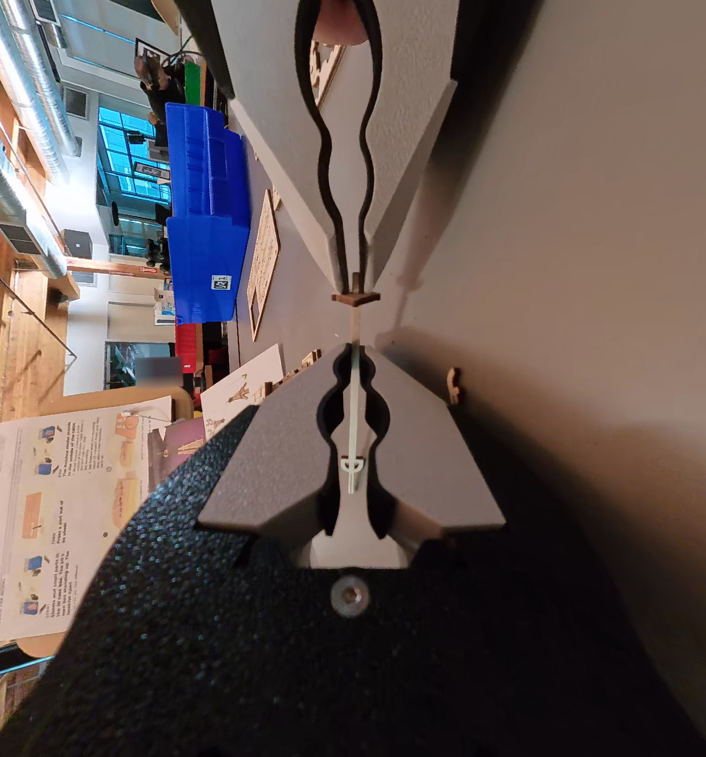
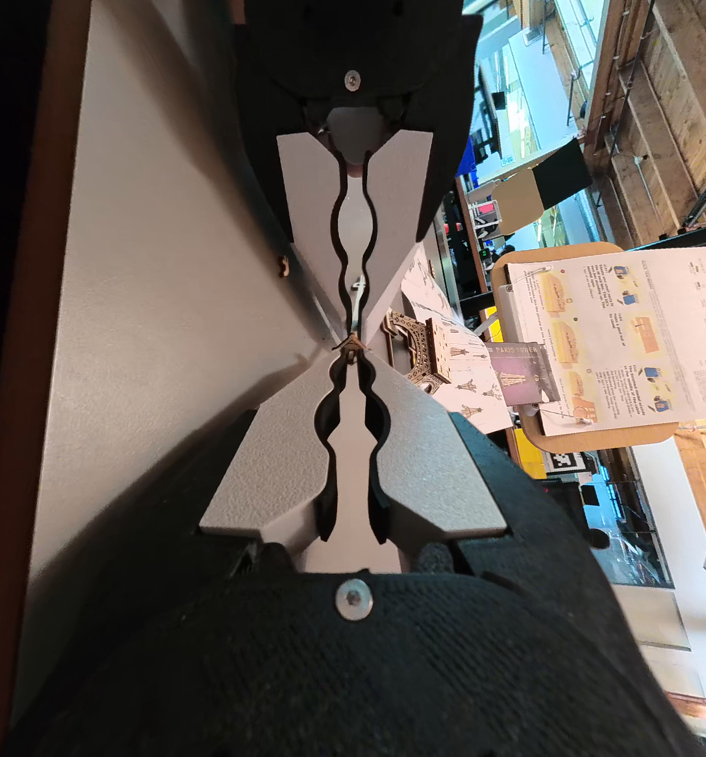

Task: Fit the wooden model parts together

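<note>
Now your left gripper clamps spire, right gripper clamps cap; tips meet, joint unseated. Tower waits nearby.

My left gripper pinches a thin pale spire piece. Its tip meets the small wooden platform that the right gripper clamps above the table.

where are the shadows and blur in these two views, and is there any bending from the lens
Left wrist view: the table darkens to brown shadow on the right, the blue bin and far room are soft, and the ducts at the edge curve. Right wrist view: the left edge is almost black, the instruction sheet is slightly blurred, and the beams bow.
</note>
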Available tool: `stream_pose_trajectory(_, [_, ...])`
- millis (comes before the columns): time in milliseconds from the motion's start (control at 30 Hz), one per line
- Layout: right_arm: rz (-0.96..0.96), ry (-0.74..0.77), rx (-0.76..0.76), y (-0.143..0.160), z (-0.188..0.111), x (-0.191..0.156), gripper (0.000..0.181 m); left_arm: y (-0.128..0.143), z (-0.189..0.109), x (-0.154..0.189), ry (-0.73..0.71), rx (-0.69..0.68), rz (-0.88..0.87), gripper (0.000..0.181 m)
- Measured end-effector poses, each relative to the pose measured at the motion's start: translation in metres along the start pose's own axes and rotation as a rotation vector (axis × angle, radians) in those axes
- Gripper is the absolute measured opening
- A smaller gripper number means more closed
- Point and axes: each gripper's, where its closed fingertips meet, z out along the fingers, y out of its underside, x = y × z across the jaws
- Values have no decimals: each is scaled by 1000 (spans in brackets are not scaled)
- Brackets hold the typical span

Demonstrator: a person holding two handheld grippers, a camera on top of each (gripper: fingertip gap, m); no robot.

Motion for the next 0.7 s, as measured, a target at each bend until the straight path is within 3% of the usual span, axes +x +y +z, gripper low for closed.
stream_pose_trajectory(700, [9,-12,-4,1,5,-4,2,1,2,4,55,12,-122,0])
